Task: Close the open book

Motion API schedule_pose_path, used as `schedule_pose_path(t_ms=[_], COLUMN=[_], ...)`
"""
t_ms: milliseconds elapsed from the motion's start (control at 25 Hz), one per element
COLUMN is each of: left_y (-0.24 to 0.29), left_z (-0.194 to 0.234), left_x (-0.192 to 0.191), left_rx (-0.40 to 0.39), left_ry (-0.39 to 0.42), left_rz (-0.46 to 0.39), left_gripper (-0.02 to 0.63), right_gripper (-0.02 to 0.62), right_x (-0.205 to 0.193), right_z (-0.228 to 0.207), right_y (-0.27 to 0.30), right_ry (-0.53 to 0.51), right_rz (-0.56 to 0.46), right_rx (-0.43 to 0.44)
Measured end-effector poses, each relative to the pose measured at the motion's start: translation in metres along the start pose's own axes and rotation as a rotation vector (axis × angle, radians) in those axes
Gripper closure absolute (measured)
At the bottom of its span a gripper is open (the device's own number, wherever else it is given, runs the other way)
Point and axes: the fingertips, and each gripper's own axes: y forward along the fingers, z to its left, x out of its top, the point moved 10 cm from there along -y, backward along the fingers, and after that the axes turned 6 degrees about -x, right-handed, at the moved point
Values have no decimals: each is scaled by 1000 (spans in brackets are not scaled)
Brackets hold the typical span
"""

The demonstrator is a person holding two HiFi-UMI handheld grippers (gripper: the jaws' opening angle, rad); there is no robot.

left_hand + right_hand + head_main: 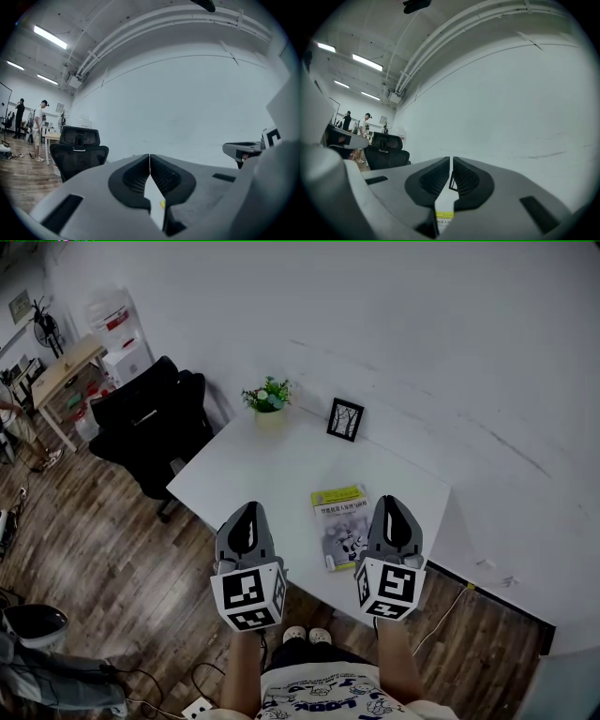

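A book (339, 526) with a yellow and grey cover lies flat and closed on the white table (281, 474), near its front edge. My left gripper (248, 514) hovers over the table's front left edge, to the left of the book, with its jaws shut and nothing between them. To the right of the book my right gripper (395, 504) is held level, its tips together and empty. In the right gripper view the book's yellow strip (444, 216) shows below the shut right gripper (452, 159). The left gripper (149, 157) shows its tips touching.
A potted plant (269, 399) and a small framed picture (345, 419) stand at the table's far edge by the white wall. A black office chair (150, 423) sits at the table's left. Two people (36, 126) stand far off in the room.
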Motion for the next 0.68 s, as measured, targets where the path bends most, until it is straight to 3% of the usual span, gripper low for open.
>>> schedule_pose_path(t_ms=[680], left_y=[7], left_z=[5], left_x=[1], left_rx=[-1], left_ry=[1], left_rz=[1], left_gripper=[583], right_gripper=[552], right_x=[0], right_z=[2], right_y=[7], right_ry=[0], right_rz=[4], right_rx=[4])
